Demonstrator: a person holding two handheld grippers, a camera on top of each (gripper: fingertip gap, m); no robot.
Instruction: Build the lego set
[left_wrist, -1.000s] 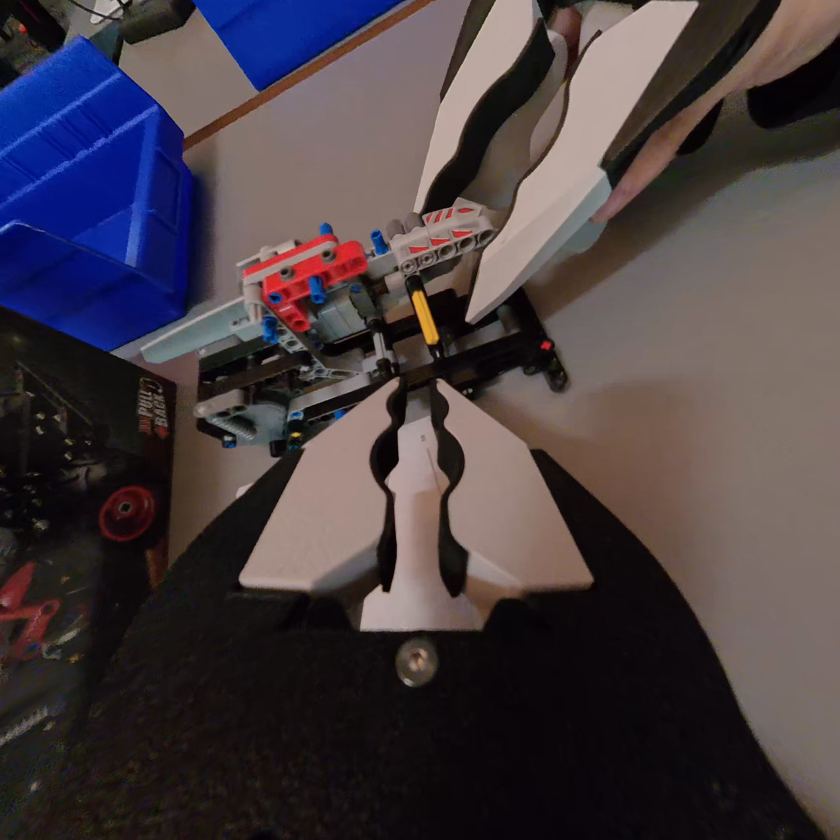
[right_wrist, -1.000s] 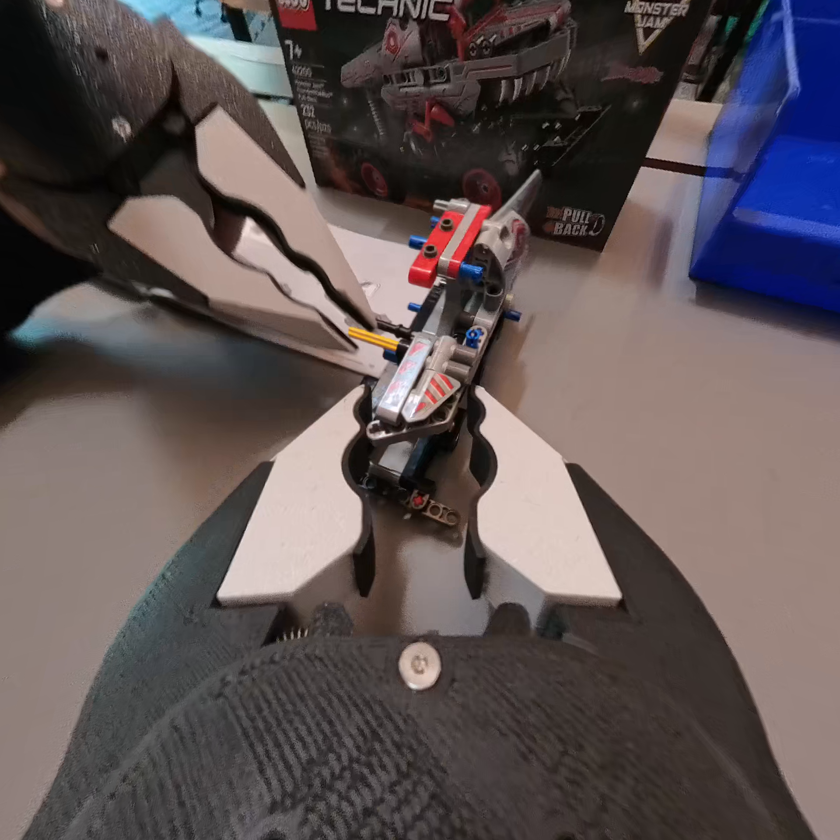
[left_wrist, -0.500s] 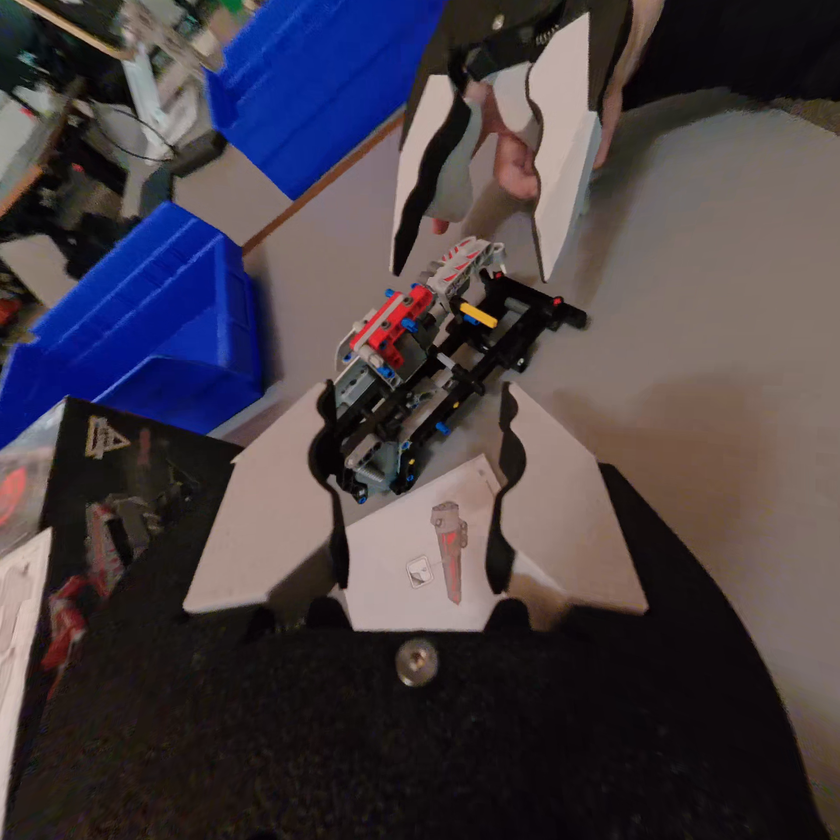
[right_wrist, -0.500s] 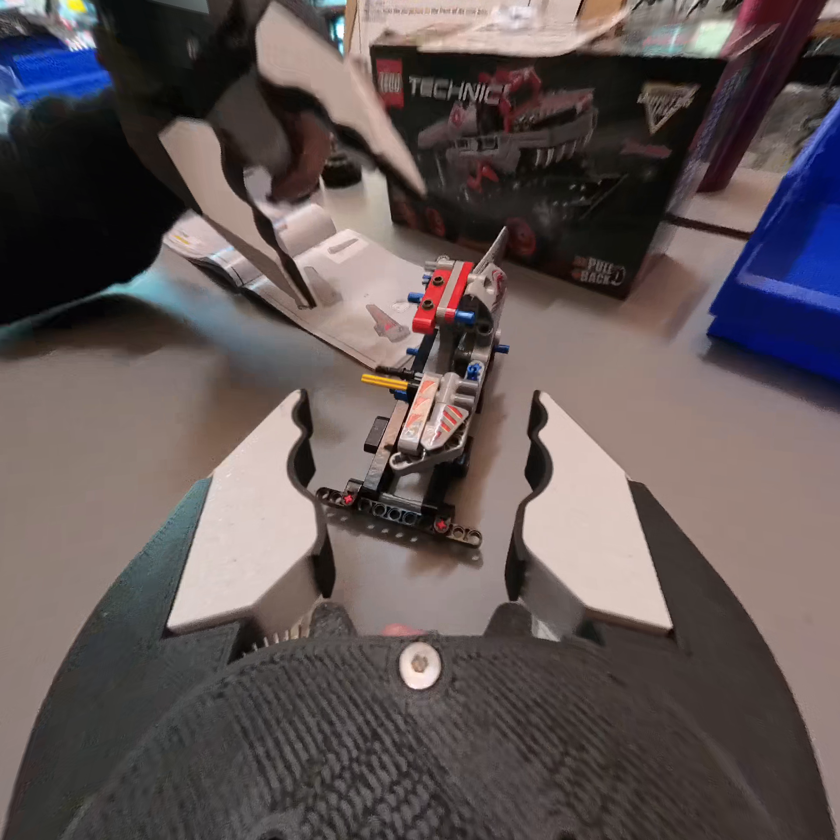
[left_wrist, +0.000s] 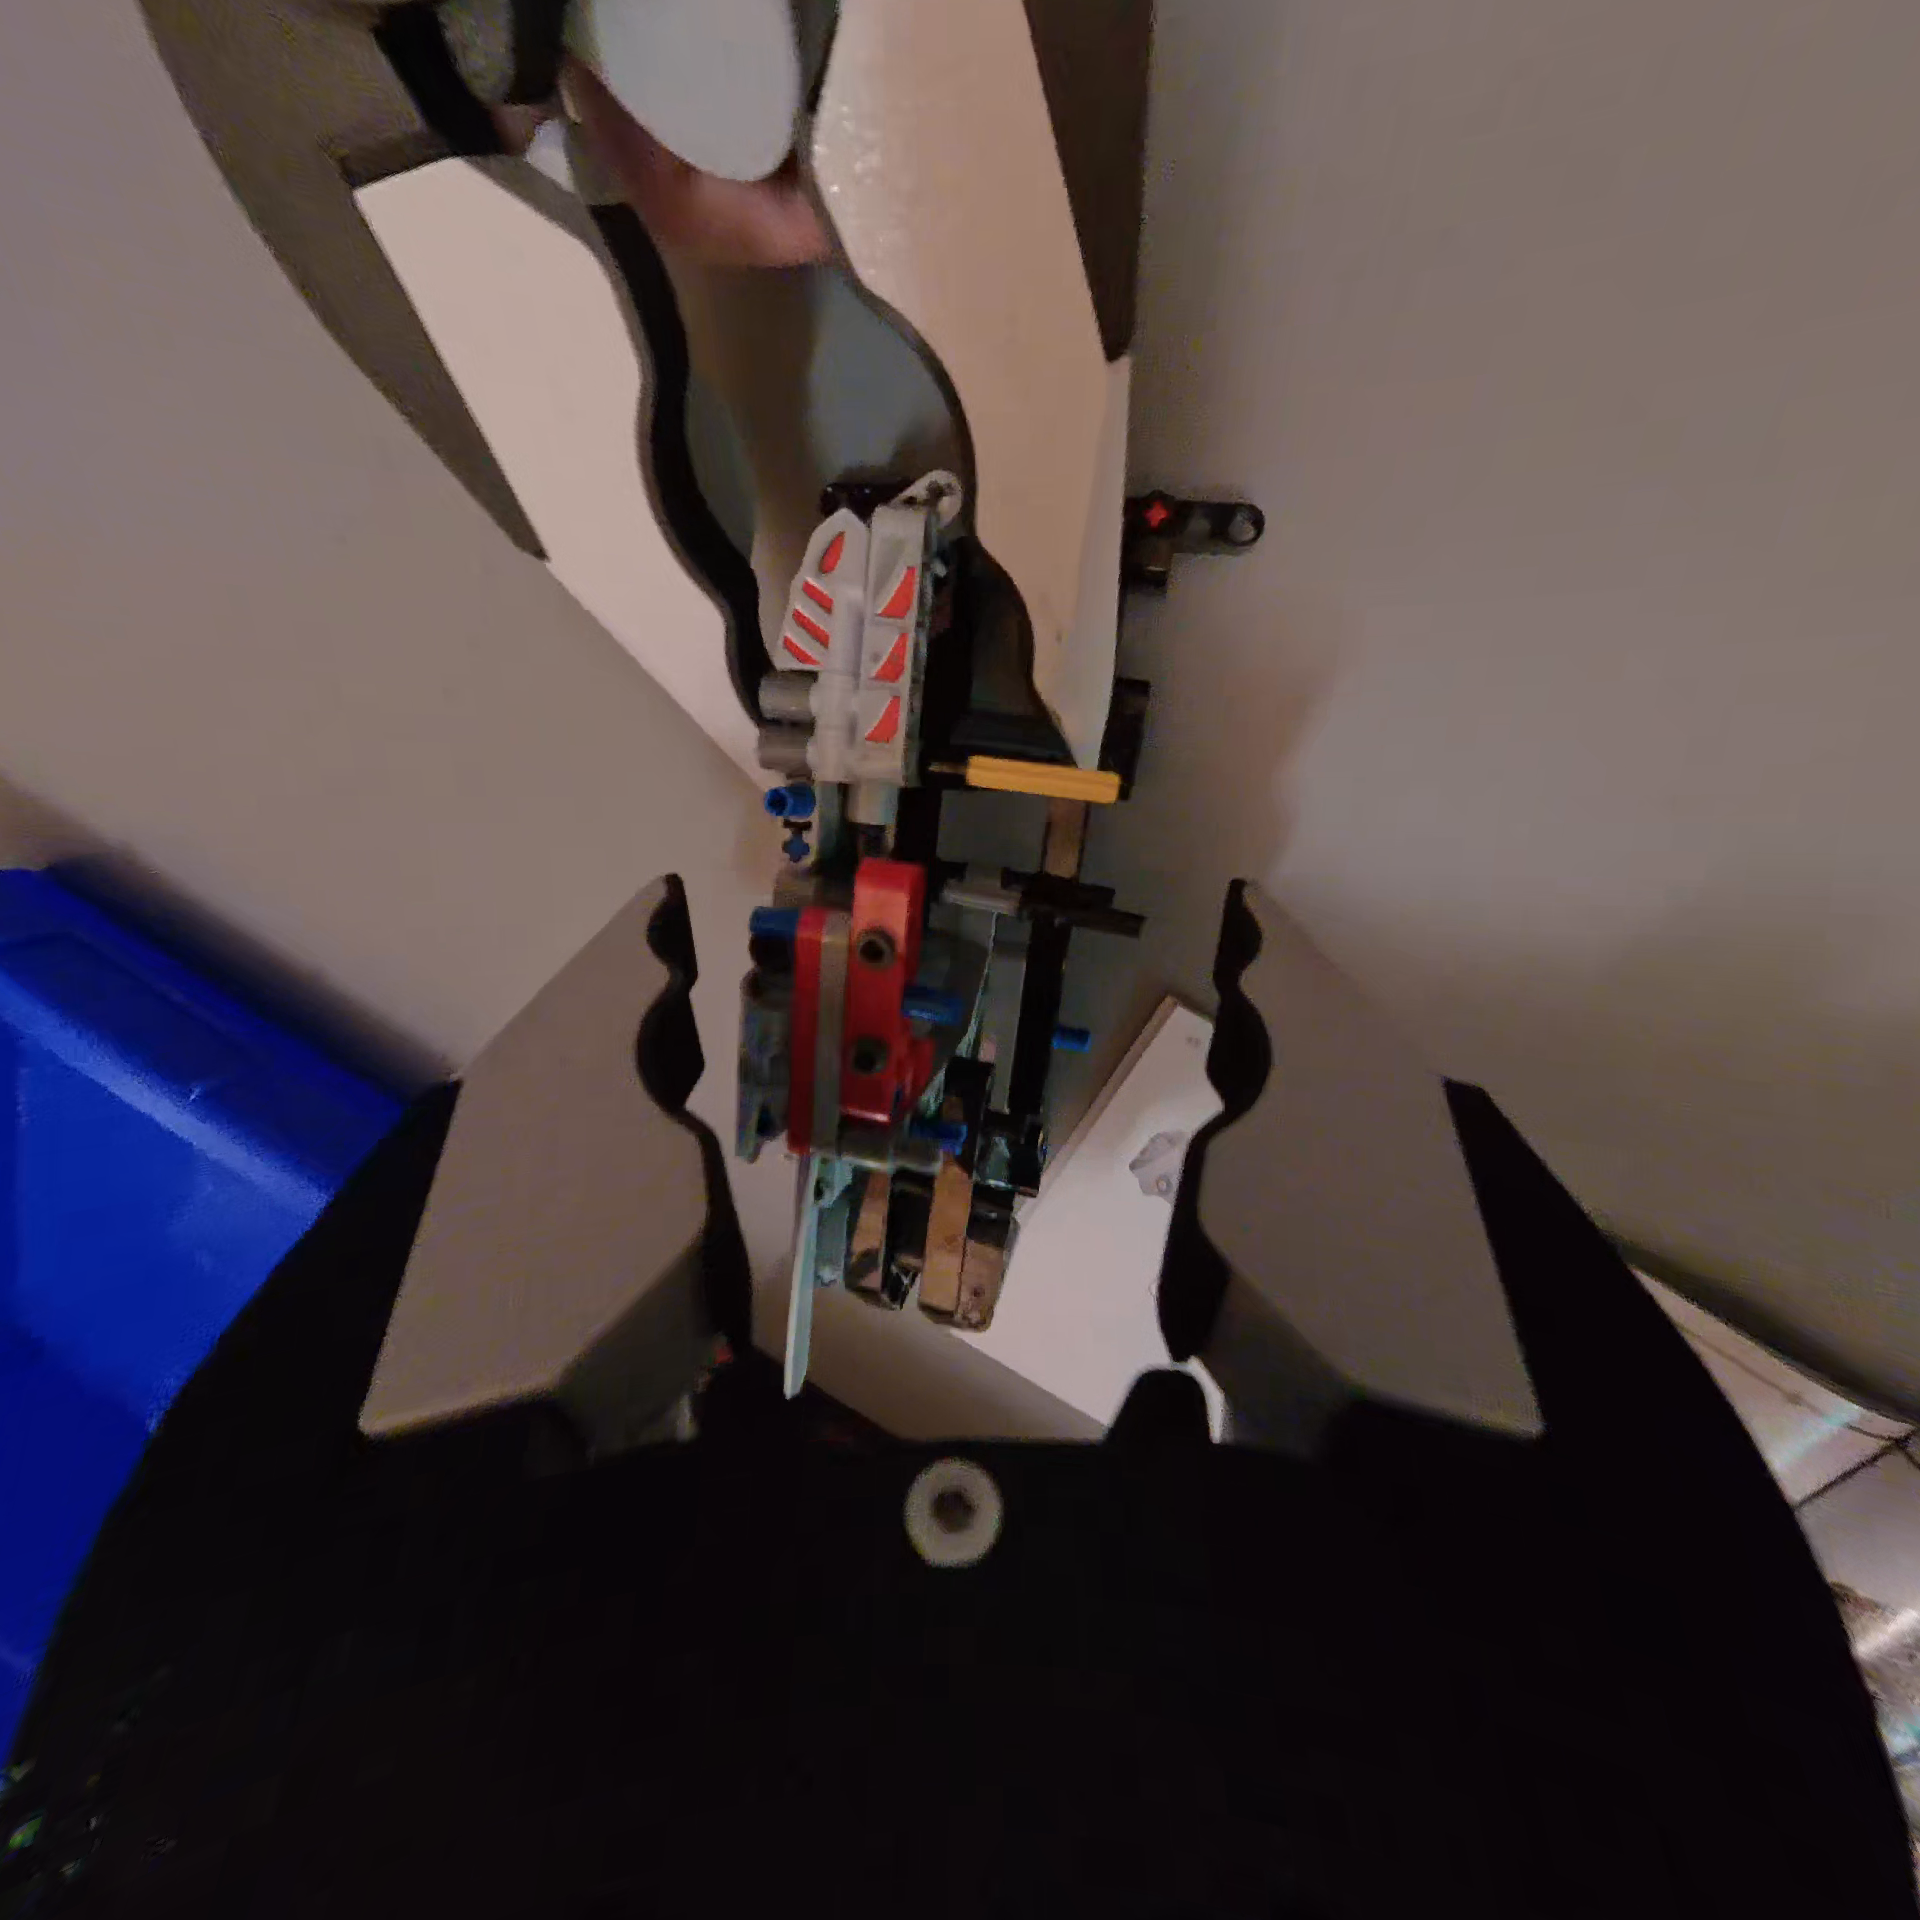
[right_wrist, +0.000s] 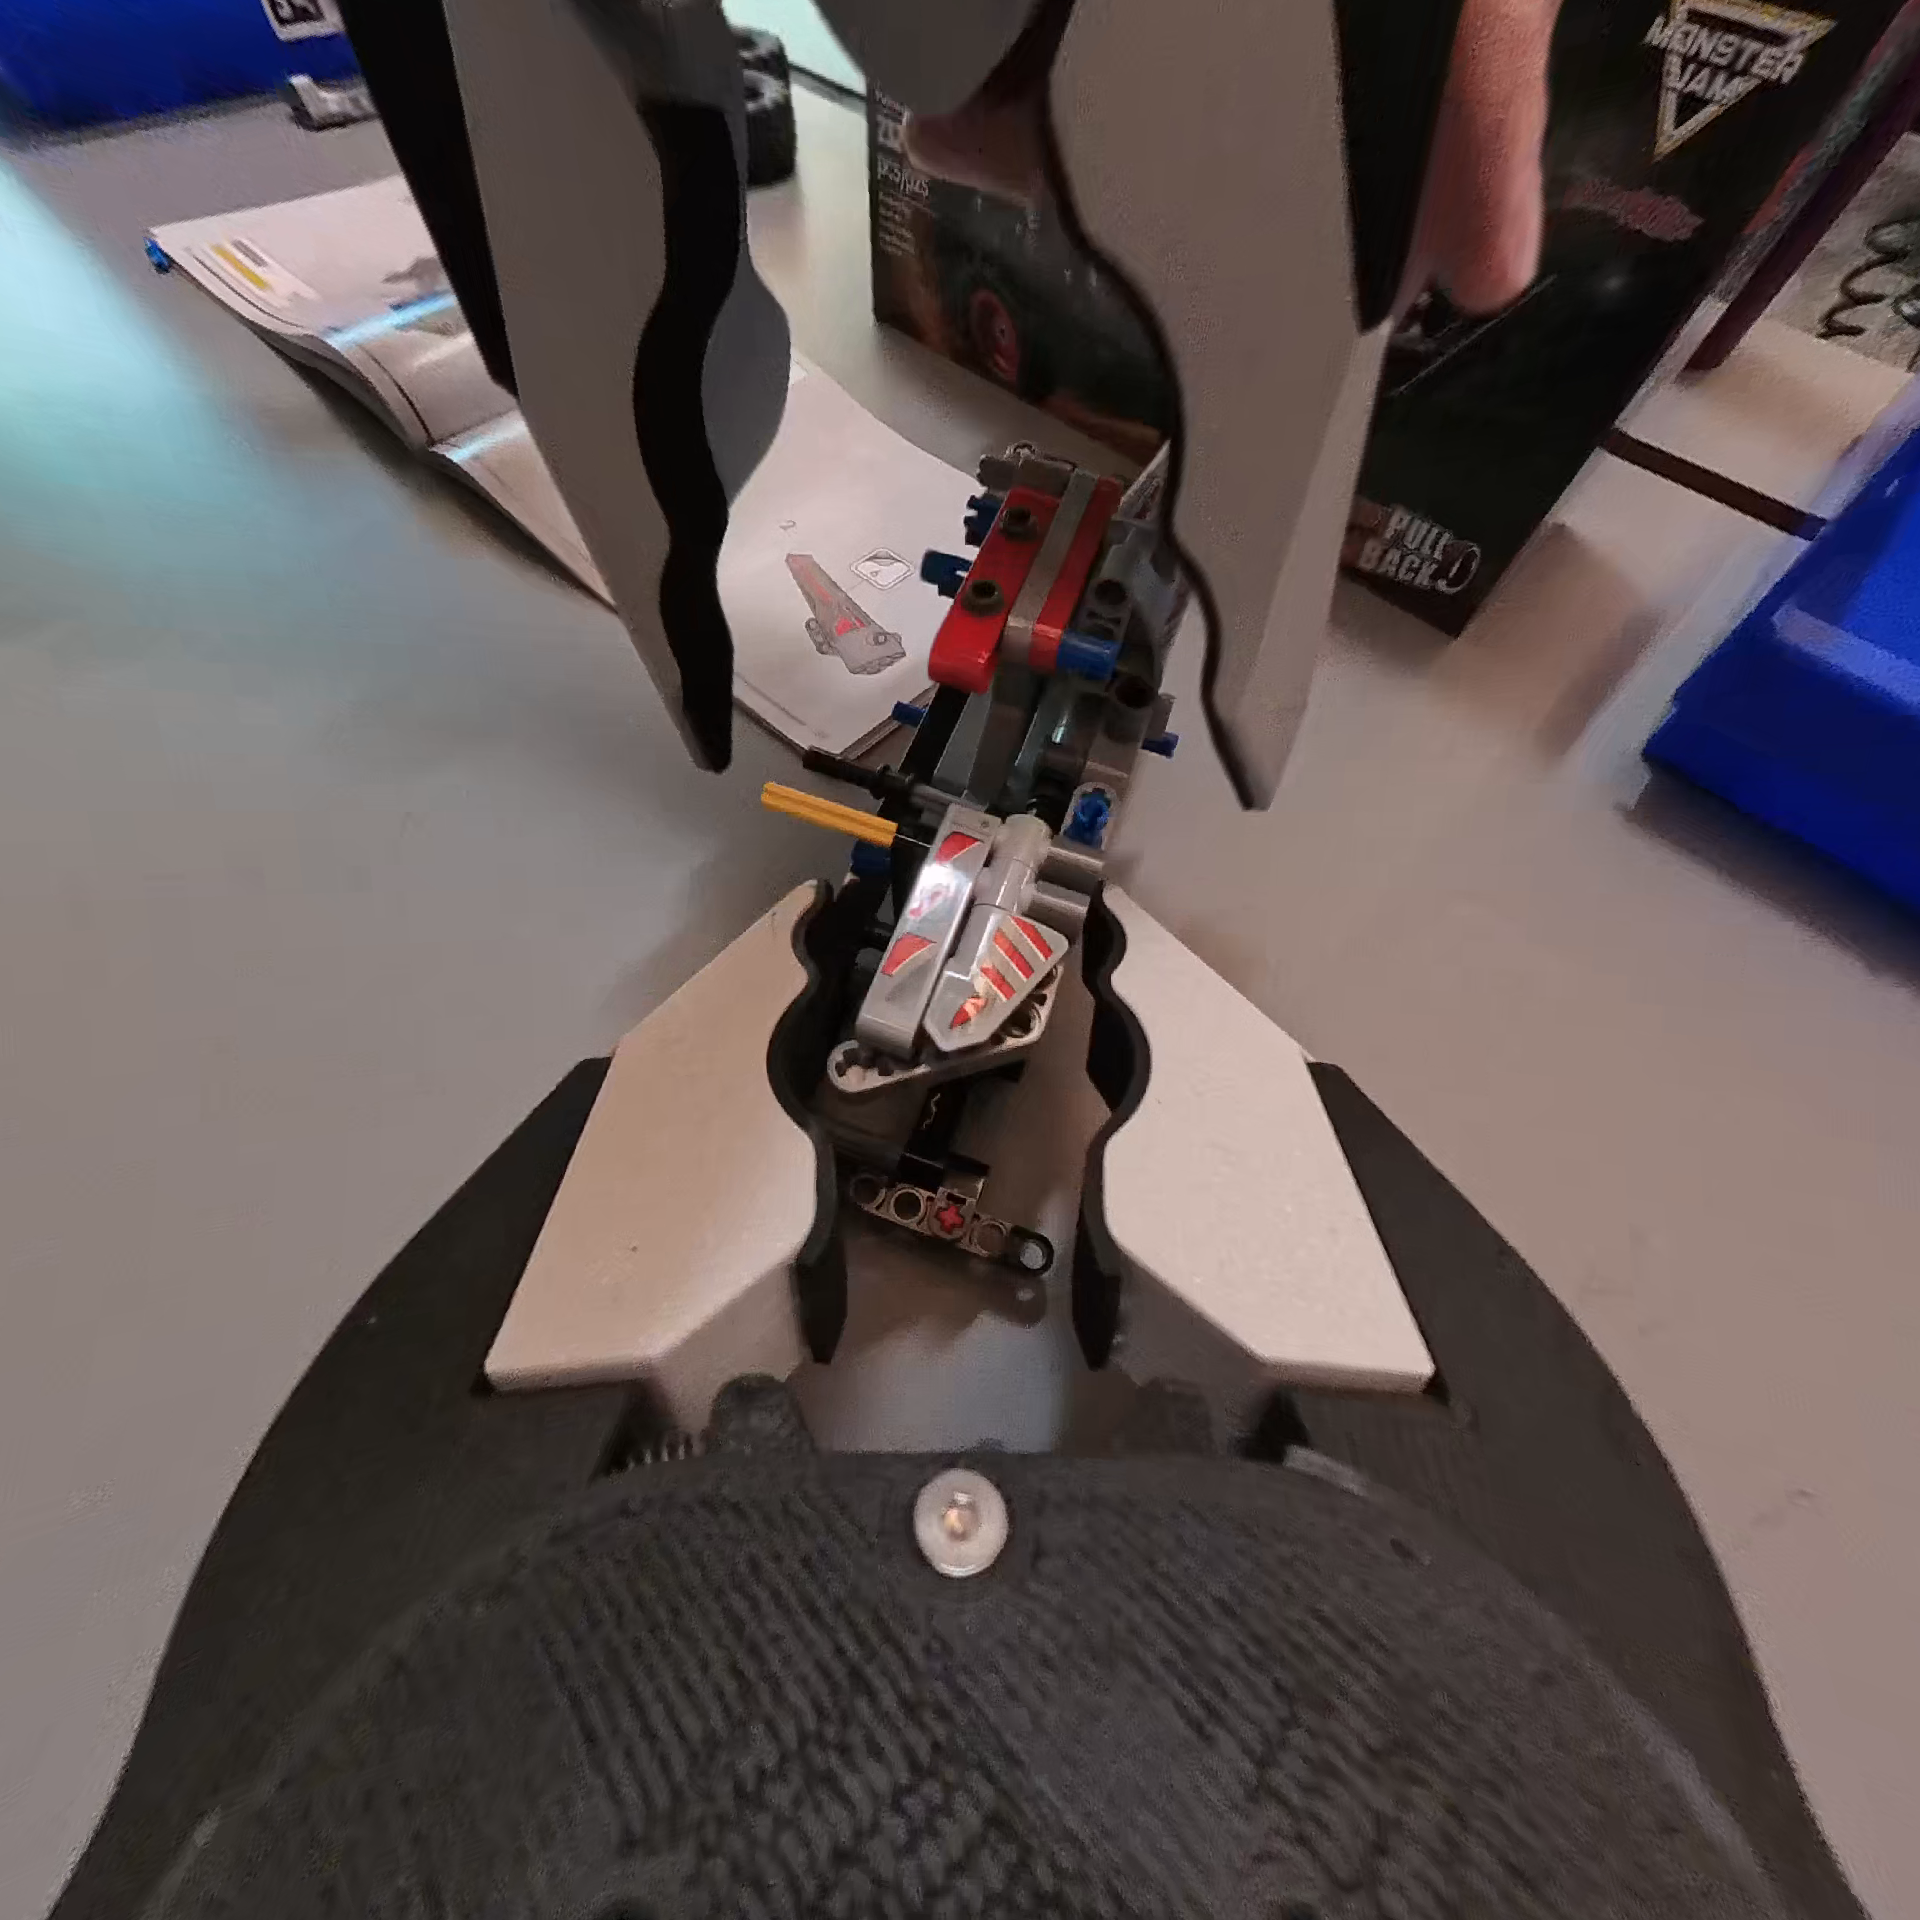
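Half-built lego model (right_wrist: 997, 831) lies lengthwise on the grey surface (right_wrist: 312, 935), between the two tools, which face each other end to end.

Right tool (right_wrist: 951, 914): fingers drawn in around the grey nose panels with red stripes (right_wrist: 961, 956). Looks like a pinch on that end, most likely to pin the model flat so it won't slide. Firm contact on both sides is hard to confirm; the pads sit right against the panels.

Left tool (left_wrist: 951, 904): fingers spread wide, straddling the red block (left_wrist: 862, 1018) at the other end, touching neither side. My read: it is lining up to grip or press the rear section while the other tool anchors the front.

Yellow axle (right_wrist: 826, 812) sticks out sideways mid-chassis, free of both tools. Black cross beam with a red pin (right_wrist: 951, 1221) juts out under the right tool.

Instruction booklet (right_wrist: 821, 582) lies open beside the model, partly under it, handy for checking steps. Set box (right_wrist: 1403, 312) stands behind; blue bin (left_wrist: 156, 1143) off to the side, presumably for loose parts.

Build is clearly mid-way: no wheels on, frame bare.
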